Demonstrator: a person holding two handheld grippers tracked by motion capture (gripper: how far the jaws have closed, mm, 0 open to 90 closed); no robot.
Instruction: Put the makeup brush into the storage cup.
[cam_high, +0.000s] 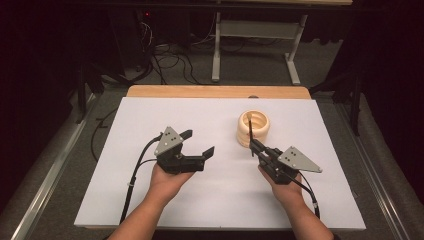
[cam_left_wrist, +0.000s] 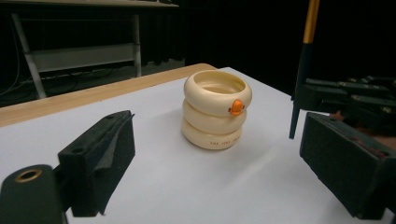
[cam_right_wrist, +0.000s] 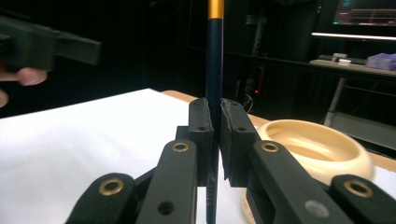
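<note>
A cream holder (cam_high: 253, 128) shaped like three stacked rings, with an orange knob (cam_left_wrist: 236, 107) on its side, stands upright right of centre on the white board (cam_high: 150, 200). My right gripper (cam_high: 252, 146) sits just in front of it, shut on a dark blue pen (cam_right_wrist: 215, 56) with a gold band. The pen is held upright beside the holder (cam_right_wrist: 317, 149), its tip near the board (cam_left_wrist: 293, 133). My left gripper (cam_high: 200, 142) hovers left of centre, jaws wide open and empty. In the left gripper view the holder (cam_left_wrist: 215, 109) stands ahead between the pads (cam_left_wrist: 100, 158).
The board lies on a wooden table whose far edge (cam_high: 215, 91) shows behind it. Beyond are a metal-legged frame (cam_high: 255, 30) and floor cables (cam_high: 170, 60). Bare board stretches to the left and front of the grippers.
</note>
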